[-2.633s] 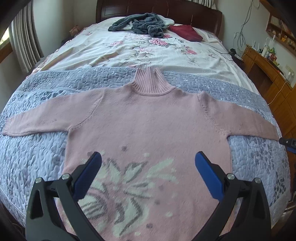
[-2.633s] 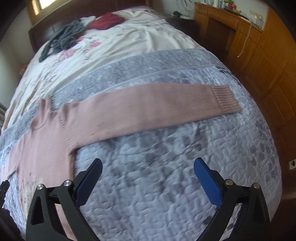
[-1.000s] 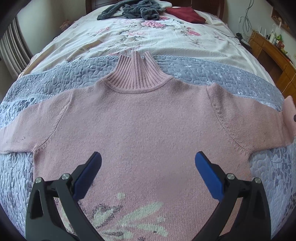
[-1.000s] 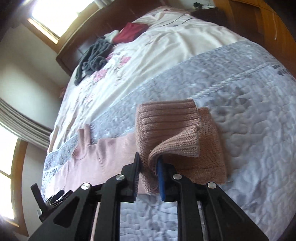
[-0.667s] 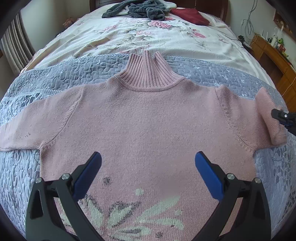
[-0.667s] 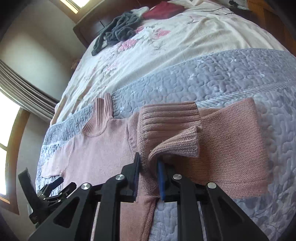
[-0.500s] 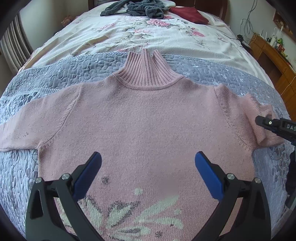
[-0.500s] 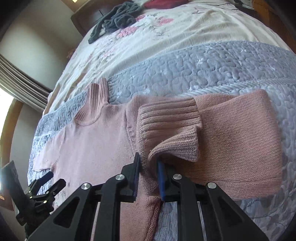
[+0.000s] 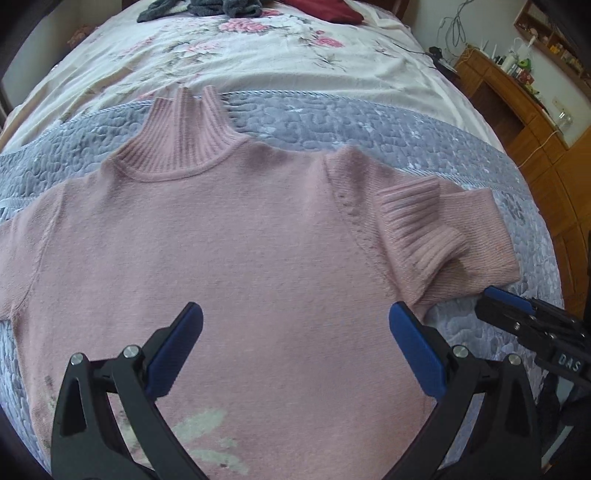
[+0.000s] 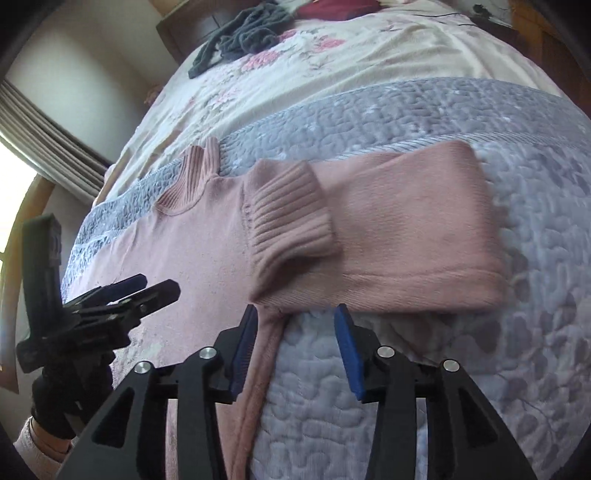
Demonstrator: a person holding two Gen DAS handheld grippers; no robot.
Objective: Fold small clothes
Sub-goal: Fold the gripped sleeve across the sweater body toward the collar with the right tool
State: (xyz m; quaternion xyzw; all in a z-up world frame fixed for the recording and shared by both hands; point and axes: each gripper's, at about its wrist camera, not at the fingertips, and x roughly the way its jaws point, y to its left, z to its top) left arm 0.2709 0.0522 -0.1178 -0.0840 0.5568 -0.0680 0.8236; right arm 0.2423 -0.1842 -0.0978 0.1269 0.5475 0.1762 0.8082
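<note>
A pink sweater lies flat, front up, across the grey quilt near the foot of the bed, its collar pointing toward the headboard. The right sleeve is doubled back, its ribbed cuff resting on the shoulder; the fold stops well short of the bed's right edge, leaving bare quilt there. The left sleeve runs out of view toward the left edge.

One sweater, two grippers, and two other garments, one grey and one dark red, bunched at the head of the bed.

The right gripper, clamped on the cuff half a second ago, has let go: its jaws now stand partly apart and empty, just beside the sleeve's near edge. The left gripper hangs over the sweater's chest, jaws wide apart, holding nothing, as before. A gloved hand carries it.
</note>
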